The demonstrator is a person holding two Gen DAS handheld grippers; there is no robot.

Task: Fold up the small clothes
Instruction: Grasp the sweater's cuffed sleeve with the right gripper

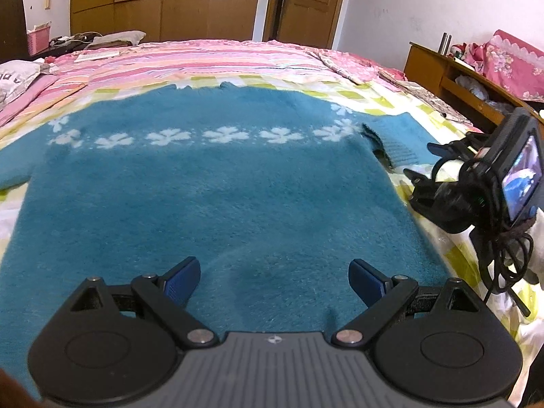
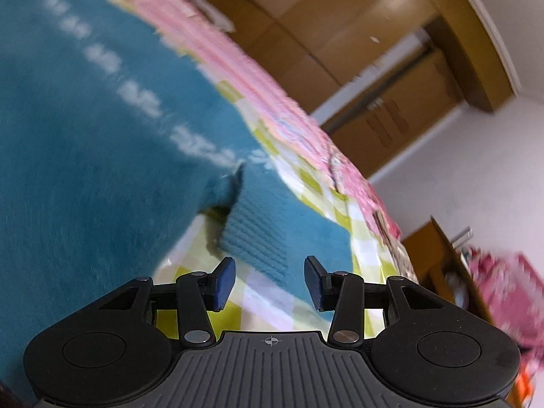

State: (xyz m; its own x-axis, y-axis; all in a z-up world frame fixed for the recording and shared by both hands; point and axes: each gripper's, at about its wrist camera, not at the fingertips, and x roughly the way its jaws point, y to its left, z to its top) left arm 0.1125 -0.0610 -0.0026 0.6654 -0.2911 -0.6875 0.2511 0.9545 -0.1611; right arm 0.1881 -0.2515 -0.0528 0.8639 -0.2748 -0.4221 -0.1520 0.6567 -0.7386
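Bedroom with brown wardrobe (image 1: 163,0) and door (image 1: 306,3) behind a wide bed (image 1: 210,57) under pink striped and yellow-green checked covers

Left of the sweater: grey pillow (image 1: 15,76) at the bed edge, pink basket (image 1: 37,39) further back by the wall

Middle of the bed: teal sweater (image 1: 204,183) spread flat, fuzzy, with a row of white flowers (image 1: 224,135) across the chest, collar toward the wardrobe, hem toward the camera

Near the hem of the sweater: left gripper (image 1: 273,280) over the fabric, blue pads wide apart, nothing between them, no contact with the knit clear enough to tell

Right of the sweater body: one sleeve (image 2: 272,234) folded back on the checked cover, ribbed cuff (image 2: 258,241) toward the viewer

Just at that cuff: right gripper (image 2: 269,282), tilted, jaws partly apart, corner of the cuff lying between the pads but not pressed by them; picture blurred here. Seen also from the left wrist view as a black device (image 1: 476,183) with a small screen and cables, beside the right edge of the sweater

Far right of the sweater: wooden bedside shelf (image 1: 442,71) with pink floral cloth (image 1: 513,61) on top
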